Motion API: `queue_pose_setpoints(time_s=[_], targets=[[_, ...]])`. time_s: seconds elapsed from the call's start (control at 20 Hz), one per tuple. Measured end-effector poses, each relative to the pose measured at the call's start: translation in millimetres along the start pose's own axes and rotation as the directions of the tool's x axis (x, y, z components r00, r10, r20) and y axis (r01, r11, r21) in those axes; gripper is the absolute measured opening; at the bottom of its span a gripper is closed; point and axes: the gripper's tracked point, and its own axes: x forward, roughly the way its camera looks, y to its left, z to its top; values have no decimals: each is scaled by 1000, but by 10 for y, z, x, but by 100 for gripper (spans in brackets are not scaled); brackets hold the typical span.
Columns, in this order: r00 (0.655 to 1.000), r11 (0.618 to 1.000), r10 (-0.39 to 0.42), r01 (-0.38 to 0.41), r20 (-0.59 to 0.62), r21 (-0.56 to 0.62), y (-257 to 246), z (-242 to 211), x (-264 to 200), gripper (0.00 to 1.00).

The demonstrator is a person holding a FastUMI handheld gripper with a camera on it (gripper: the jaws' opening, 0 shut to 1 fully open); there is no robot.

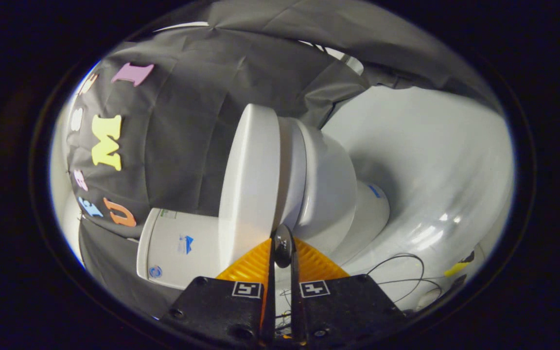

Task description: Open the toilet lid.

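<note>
The white toilet appears turned on its side in the gripper view. Its flat round lid [248,184] lies close against the seat [292,170], with a narrow gap between them, and the bowl [331,194] is beyond the seat. The tank [178,245] stands behind the lid's near end. My gripper [283,241] is at the lid's rim, where lid and seat meet. The fingers are drawn close together with a small dark round tab [283,248] pinched between the tips, right at that rim.
The black cloth wall [187,146] hangs behind the lid and tank. A glossy white floor [430,170] spreads past the bowl, with thin black cables [401,272] and a strip of yellow tape [457,267] lying on it.
</note>
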Motion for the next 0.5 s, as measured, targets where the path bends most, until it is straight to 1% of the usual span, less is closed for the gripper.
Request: queue_pose_setpoints(time_s=[0.3,0.5], targets=[[1000,998,27,-28,9,48,0,7,-4,9],[999,996,30,-33,29,84,13,73,-1,8]])
